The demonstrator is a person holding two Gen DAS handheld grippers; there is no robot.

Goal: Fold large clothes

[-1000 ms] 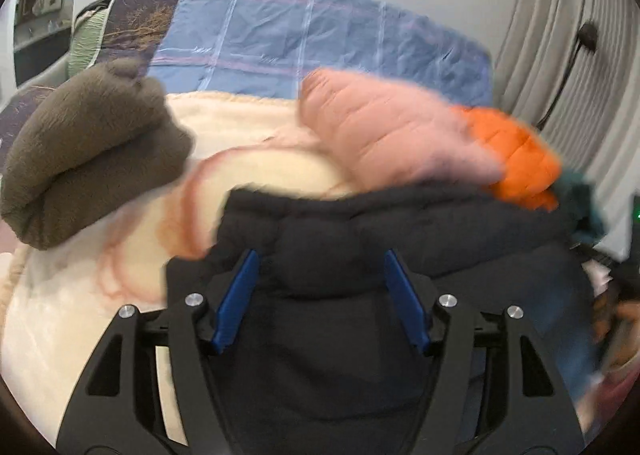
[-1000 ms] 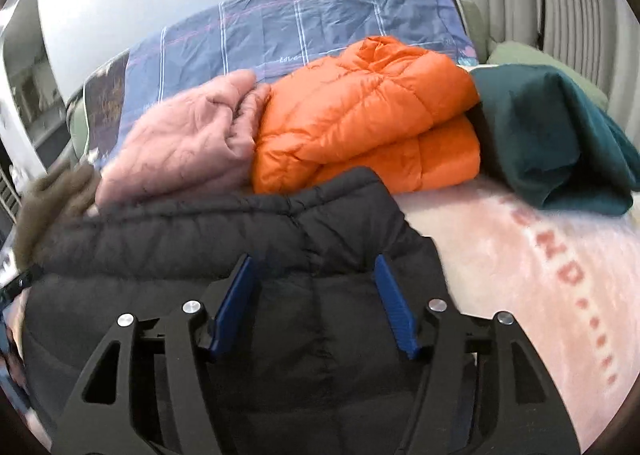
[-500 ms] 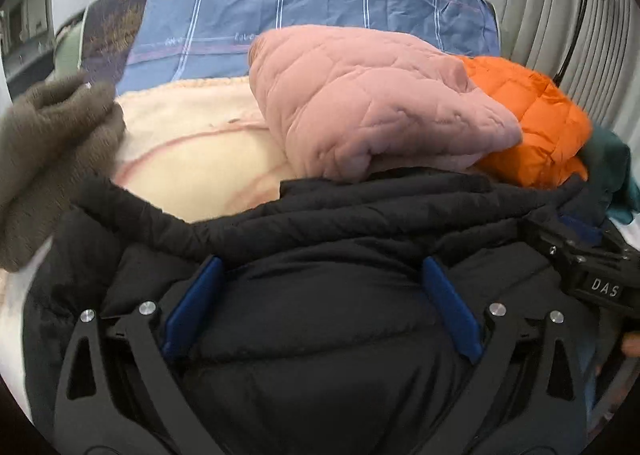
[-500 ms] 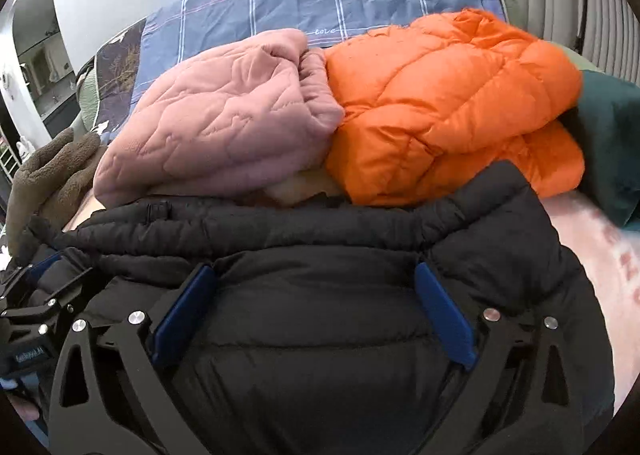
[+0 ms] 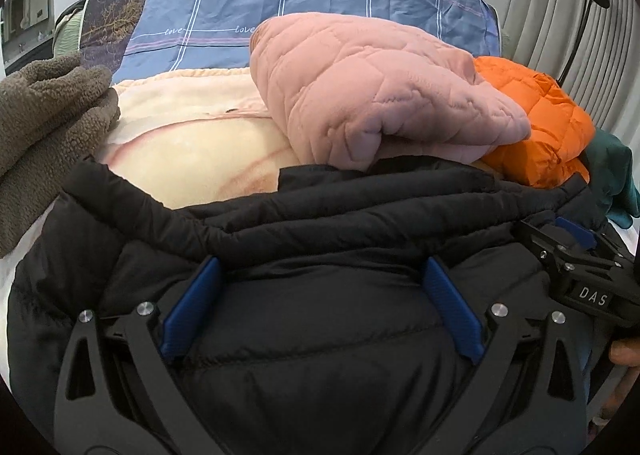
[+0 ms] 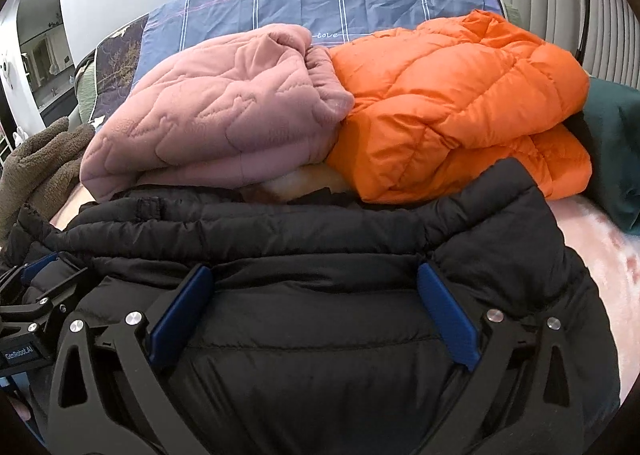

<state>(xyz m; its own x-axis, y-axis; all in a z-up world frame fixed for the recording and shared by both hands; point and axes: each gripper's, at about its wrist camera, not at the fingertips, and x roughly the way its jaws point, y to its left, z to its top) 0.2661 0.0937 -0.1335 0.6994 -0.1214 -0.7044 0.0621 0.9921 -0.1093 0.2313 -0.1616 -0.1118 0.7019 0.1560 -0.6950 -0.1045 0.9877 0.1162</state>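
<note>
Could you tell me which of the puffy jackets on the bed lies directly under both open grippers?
The black puffer jacket. It spreads beneath the left gripper and right gripper, whereas the folded pink quilted jacket and orange puffer jacket lie beyond it.

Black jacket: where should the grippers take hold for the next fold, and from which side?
Probably the near hem of the black jacket, one gripper toward each end, coming in from the person's side. It lies folded flat with its far folded edge bunched against the pink jacket and orange jacket. Left gripper and right gripper hover open above it, gripping nothing.
</note>
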